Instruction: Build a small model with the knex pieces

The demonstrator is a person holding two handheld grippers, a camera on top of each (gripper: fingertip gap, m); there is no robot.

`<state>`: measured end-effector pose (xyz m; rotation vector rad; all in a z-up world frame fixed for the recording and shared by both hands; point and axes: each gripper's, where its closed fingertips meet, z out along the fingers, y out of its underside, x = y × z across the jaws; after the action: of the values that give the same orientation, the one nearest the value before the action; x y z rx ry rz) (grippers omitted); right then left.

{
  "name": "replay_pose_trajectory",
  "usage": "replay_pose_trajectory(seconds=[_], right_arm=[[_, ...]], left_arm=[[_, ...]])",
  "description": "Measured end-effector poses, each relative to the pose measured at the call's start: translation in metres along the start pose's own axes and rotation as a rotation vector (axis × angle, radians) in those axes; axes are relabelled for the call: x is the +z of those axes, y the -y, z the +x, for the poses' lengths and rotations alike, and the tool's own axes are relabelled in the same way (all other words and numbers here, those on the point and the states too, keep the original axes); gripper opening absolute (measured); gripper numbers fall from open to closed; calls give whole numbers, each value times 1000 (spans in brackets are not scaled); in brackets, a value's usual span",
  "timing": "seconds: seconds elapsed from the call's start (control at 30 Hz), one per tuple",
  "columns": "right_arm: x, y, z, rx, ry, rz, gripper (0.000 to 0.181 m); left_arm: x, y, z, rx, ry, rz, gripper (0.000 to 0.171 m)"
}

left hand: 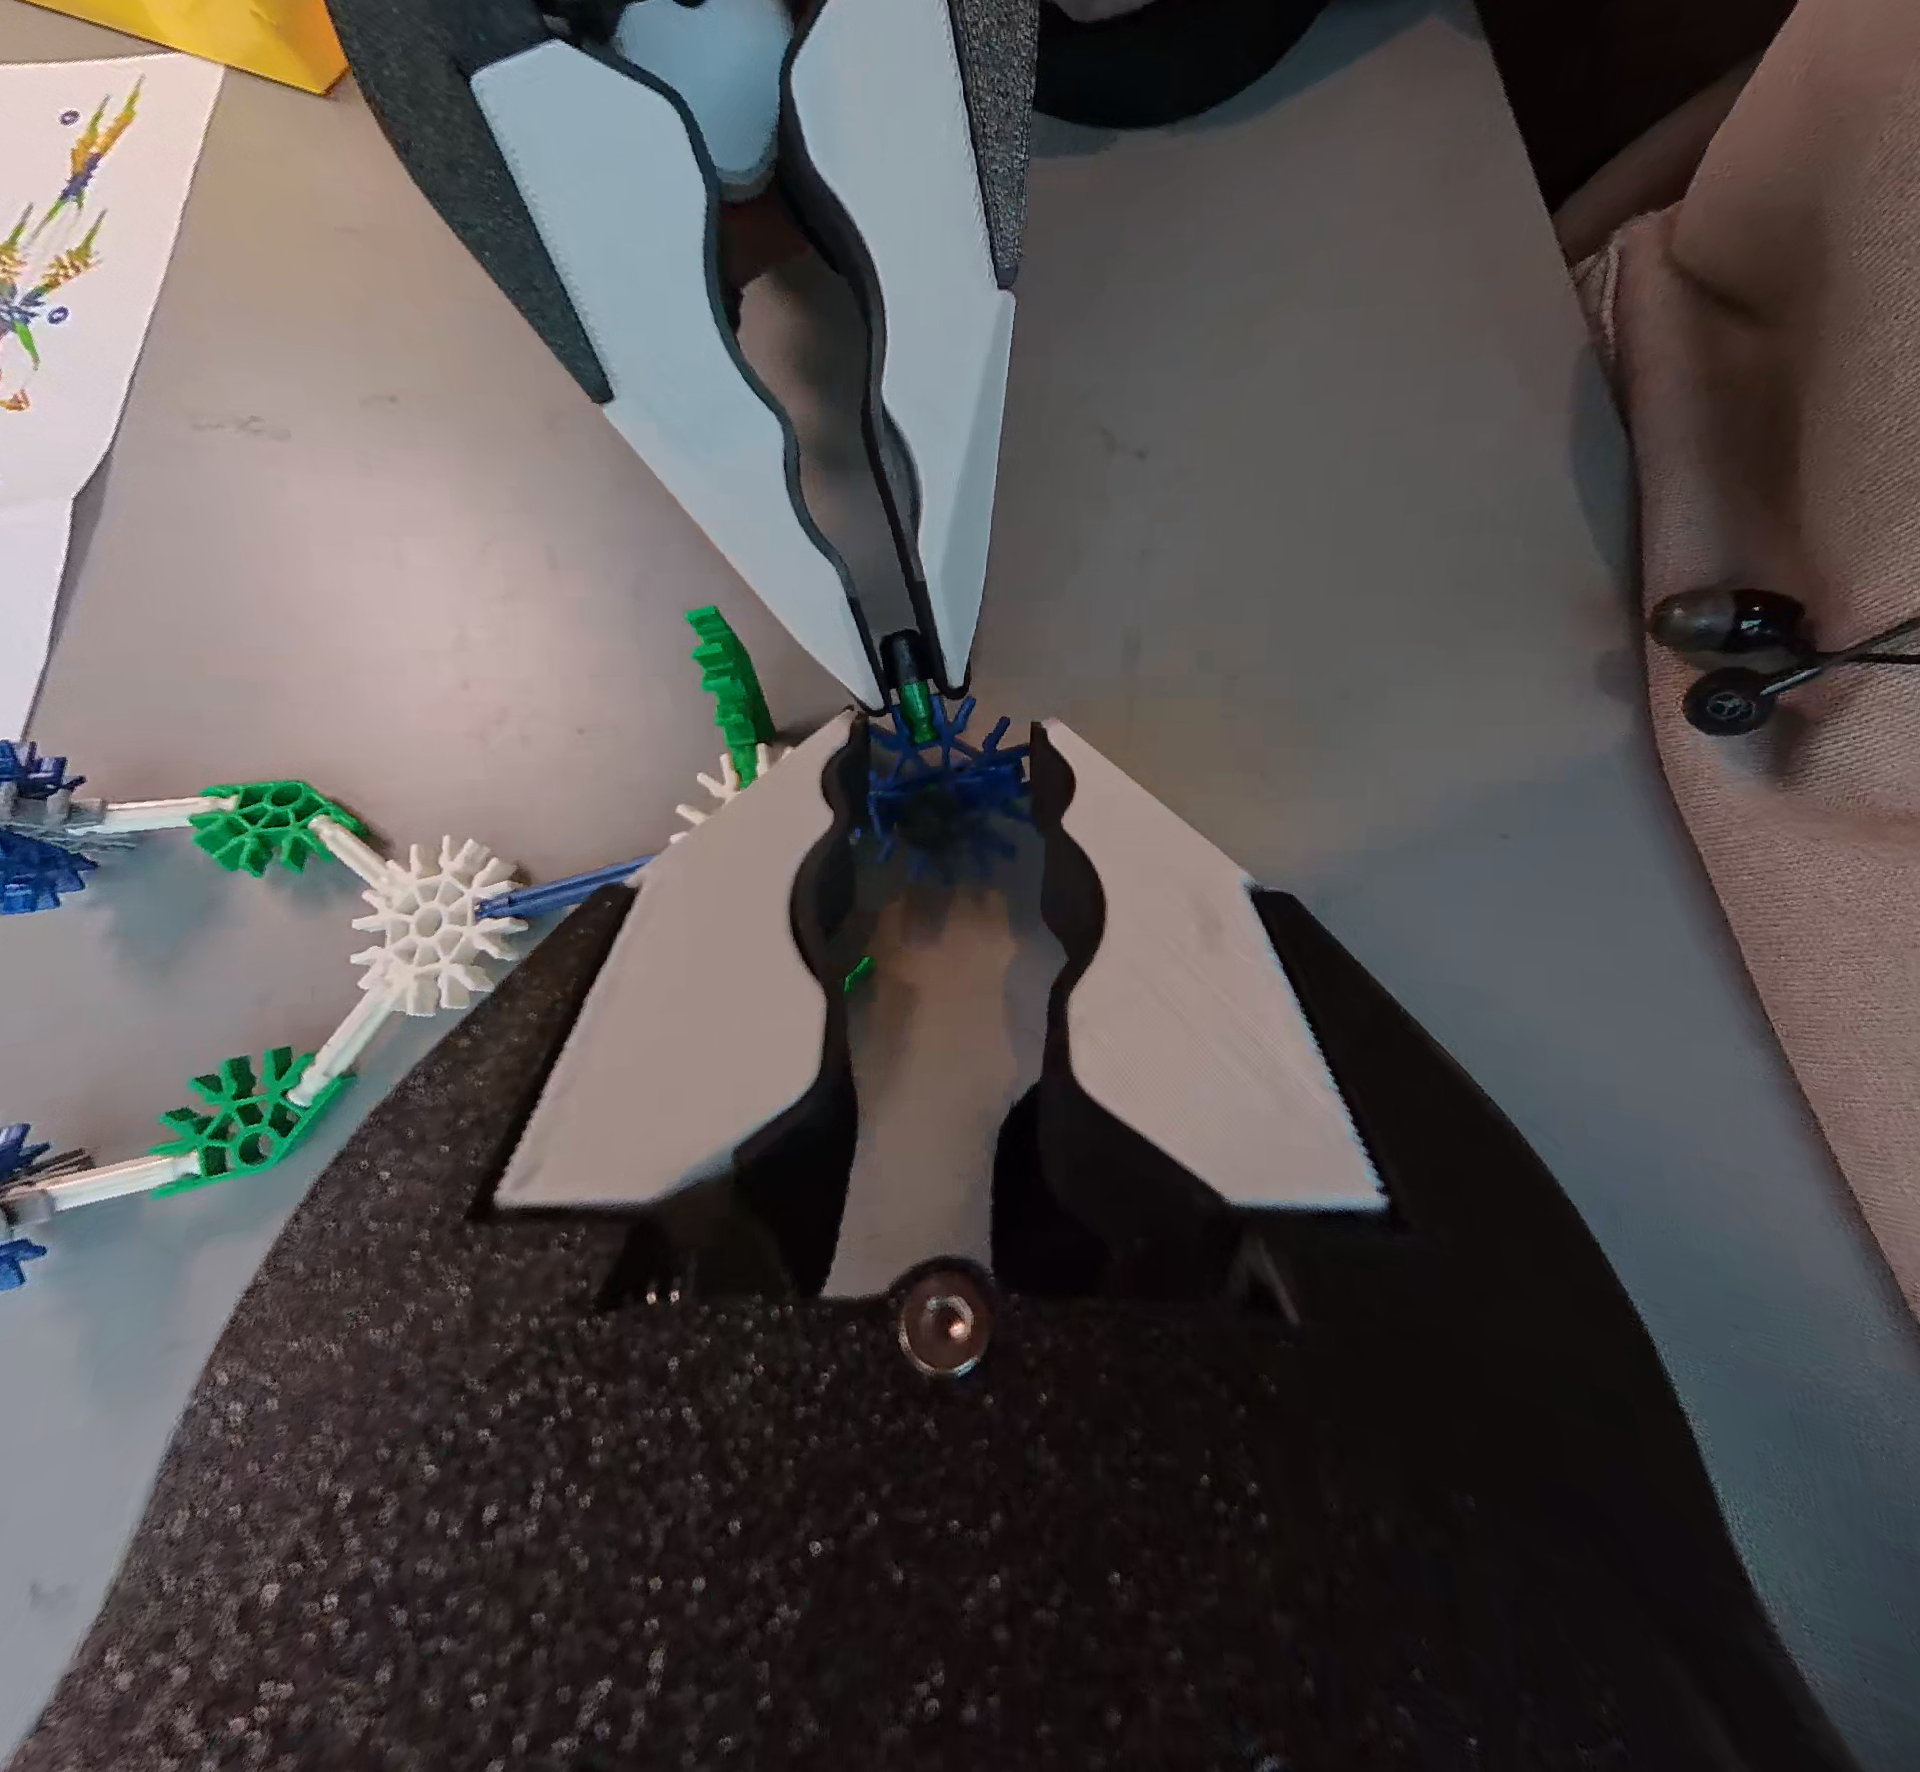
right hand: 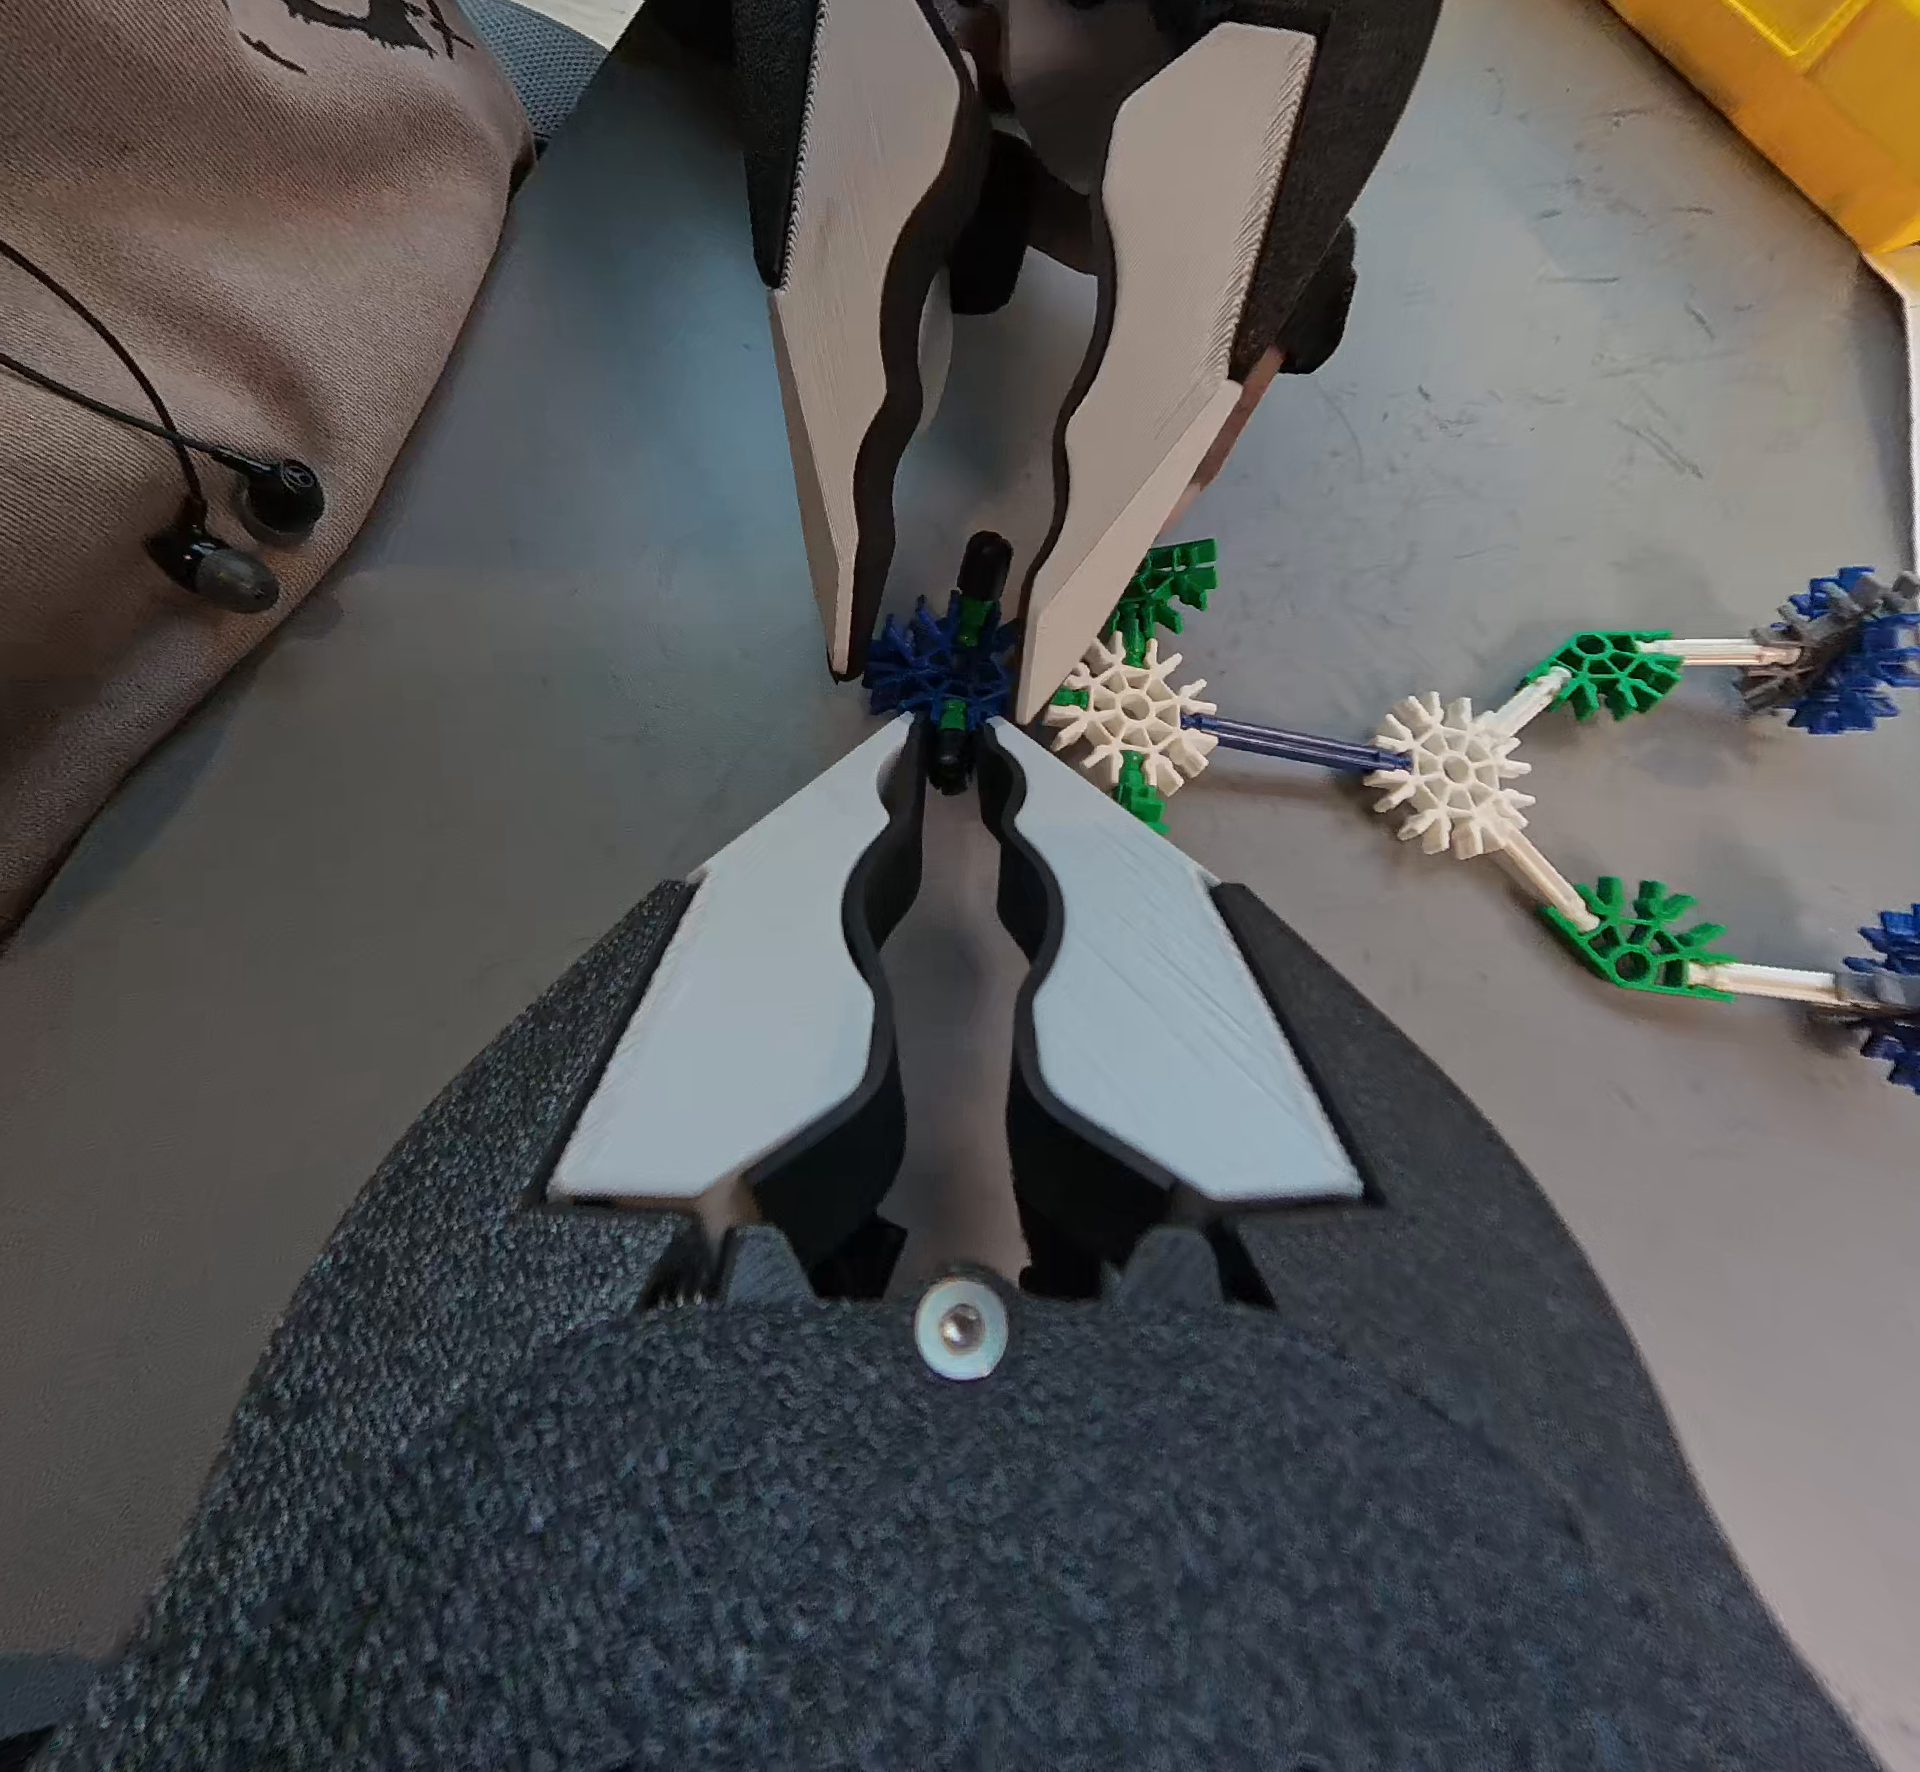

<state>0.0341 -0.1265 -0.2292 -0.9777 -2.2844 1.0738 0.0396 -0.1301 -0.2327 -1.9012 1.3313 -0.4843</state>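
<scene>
Left gripper: the left gripper (left hand: 945, 746) pinches the rim of a dark blue plastic snowflake-shaped connector (right hand: 914, 673), one finger on each side
Right gripper: the right gripper (right hand: 948, 735) is pressed onto the near end of a short green plastic rod with black tips (right hand: 952, 712)
Join: the rod lies across the blue connector's middle; whether it is fully seated I cannot tell
Built part: a chain of white, green and blue connectors and rods (right hand: 1449, 772) lies just beside on the grey table (right hand: 1455, 372), seemingly not joined to the held piece
Around: yellow plastic bin (right hand: 1766, 8), black earphones (right hand: 229, 538)
</scene>
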Motion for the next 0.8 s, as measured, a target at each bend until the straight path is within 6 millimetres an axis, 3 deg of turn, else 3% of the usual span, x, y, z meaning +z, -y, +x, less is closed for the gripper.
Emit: replay_pose_trajectory(seconds=[0.13,0.8], right_arm=[[2,-6,-1,-2,7,-26,12],[-4,4,-1,21,28,42,8]], left_arm=[[0,2,-2,-9,12,8,32],[7,-2,-1,-33,-5,-18,28]])
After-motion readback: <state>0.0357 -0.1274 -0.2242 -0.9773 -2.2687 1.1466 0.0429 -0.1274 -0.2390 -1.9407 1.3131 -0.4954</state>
